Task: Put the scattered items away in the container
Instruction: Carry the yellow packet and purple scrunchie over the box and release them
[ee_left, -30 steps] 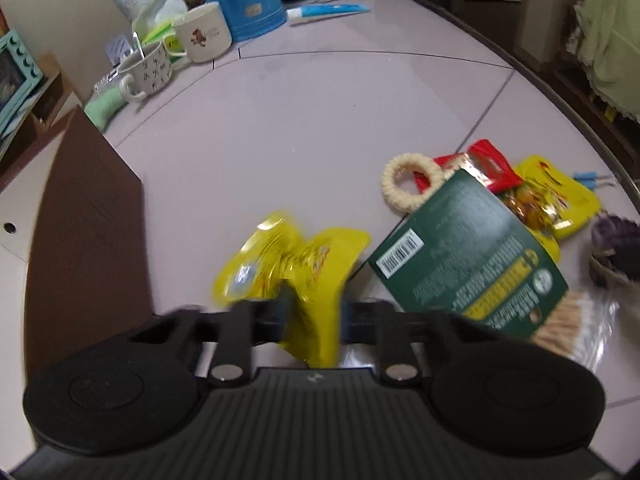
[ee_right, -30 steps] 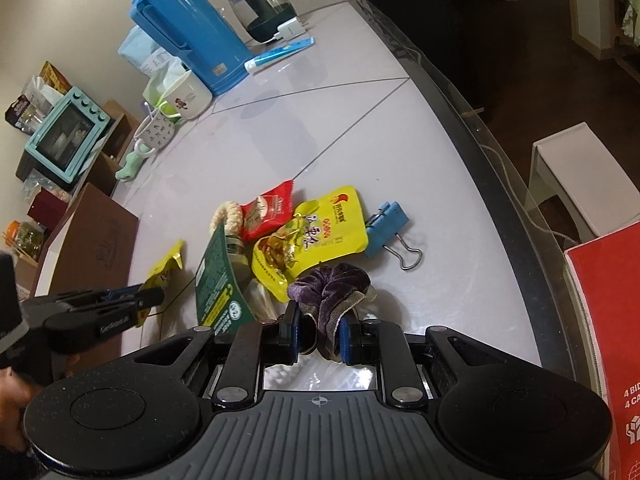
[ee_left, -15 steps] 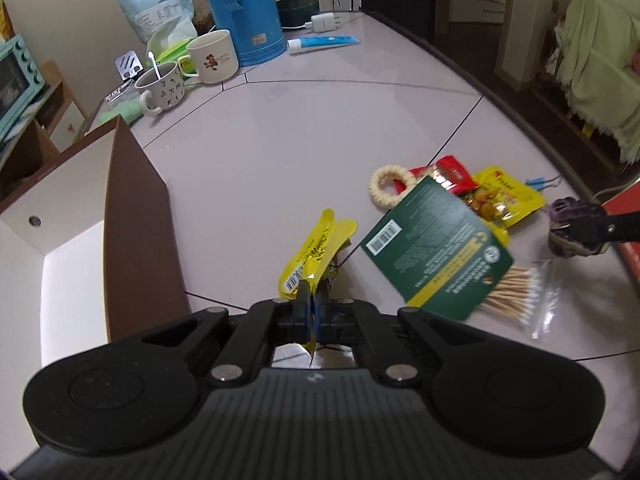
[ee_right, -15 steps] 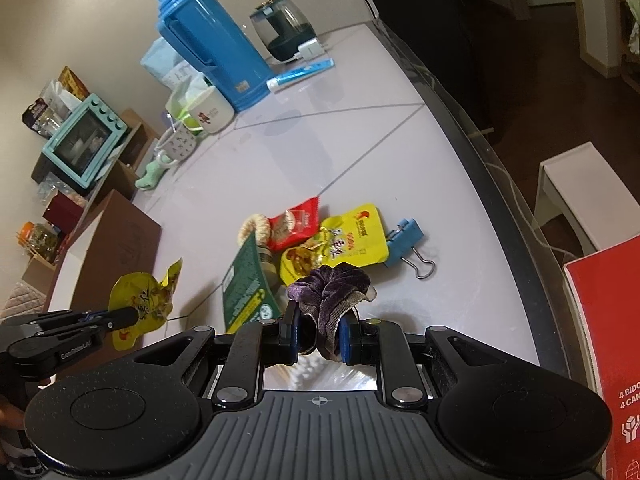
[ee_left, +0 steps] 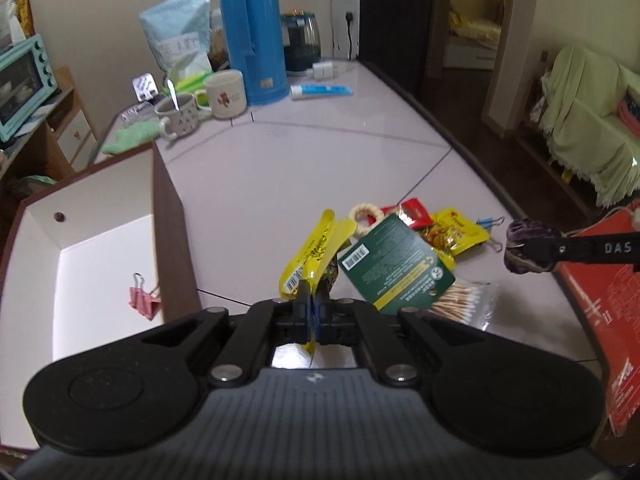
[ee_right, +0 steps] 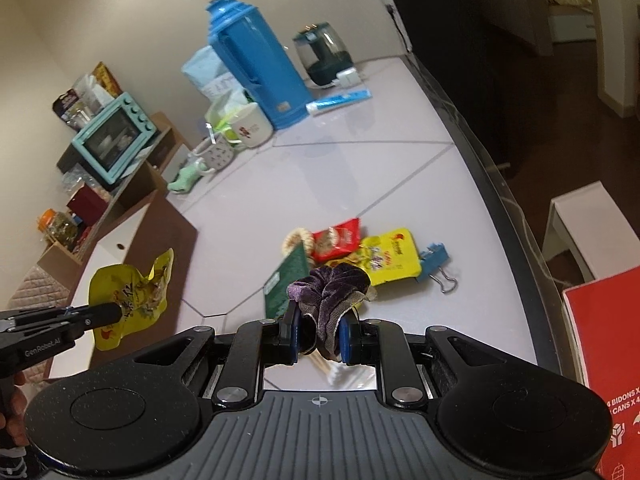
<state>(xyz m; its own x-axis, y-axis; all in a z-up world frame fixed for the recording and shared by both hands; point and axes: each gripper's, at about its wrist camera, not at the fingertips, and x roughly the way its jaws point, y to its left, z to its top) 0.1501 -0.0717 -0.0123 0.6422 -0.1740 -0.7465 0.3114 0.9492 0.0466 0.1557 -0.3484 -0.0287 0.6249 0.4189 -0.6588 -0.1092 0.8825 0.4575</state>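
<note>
Left gripper (ee_left: 311,309) raised above surface (ee_left: 280,168), clamping yellow packet (ee_left: 316,254); right gripper (ee_right: 318,334) raised, clamping purple scrunchie (ee_right: 330,290).

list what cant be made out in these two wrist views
- Brown cardboard box with white inside: left wrist view, near floor cut off behind the left claw; only a pink binder clip shows.
- Bag of cotton swabs: mostly covered by the dark green card.
- Purple velvet scrunchie: right wrist view, lower part hidden between the right claw pads.
- Crumpled yellow snack packet: print too creased to read.
</note>
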